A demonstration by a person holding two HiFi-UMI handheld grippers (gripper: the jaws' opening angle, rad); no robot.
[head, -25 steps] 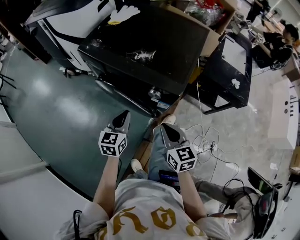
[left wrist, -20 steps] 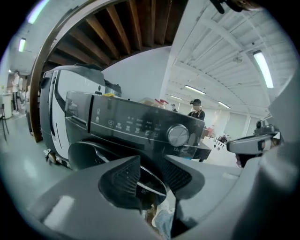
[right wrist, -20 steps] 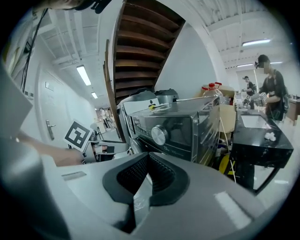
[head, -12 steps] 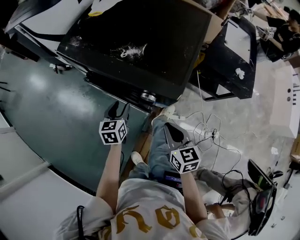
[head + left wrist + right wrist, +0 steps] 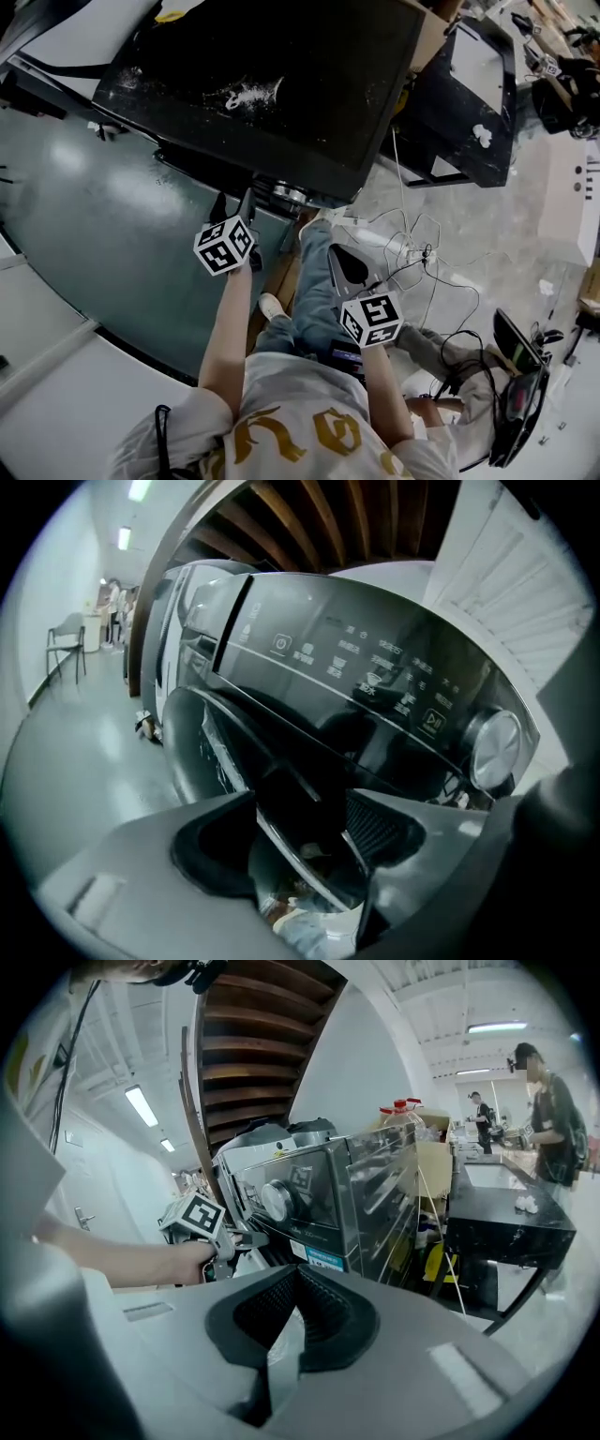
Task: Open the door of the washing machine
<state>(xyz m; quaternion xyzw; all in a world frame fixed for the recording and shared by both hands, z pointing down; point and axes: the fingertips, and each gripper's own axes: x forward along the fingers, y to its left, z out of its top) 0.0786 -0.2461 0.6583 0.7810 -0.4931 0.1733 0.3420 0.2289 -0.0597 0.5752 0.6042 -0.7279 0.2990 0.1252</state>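
Observation:
The washing machine (image 5: 281, 84) is black and glossy, seen from above in the head view. My left gripper (image 5: 232, 204) is at its front face, just below the top edge. In the left gripper view the control panel (image 5: 375, 667) and silver knob (image 5: 495, 747) fill the frame. The chrome rim of the round door (image 5: 281, 832) runs between the open jaws of the left gripper (image 5: 300, 808). My right gripper (image 5: 335, 250) hangs back from the machine, shut and empty. Its own view shows the pads (image 5: 319, 1312) meeting, the machine (image 5: 319, 1194) beyond, and the left gripper (image 5: 239, 1238) at the door.
A black table (image 5: 459, 131) stands right of the machine, with a cardboard box (image 5: 427, 47) between them. White cables (image 5: 412, 262) lie on the floor by my right leg. The green floor (image 5: 94, 206) spreads to the left. A person (image 5: 548, 1138) stands at the far right.
My left gripper has moved forward from open floor up to the machine's front, its jaws now around the door rim. The right gripper has stayed about where it was.

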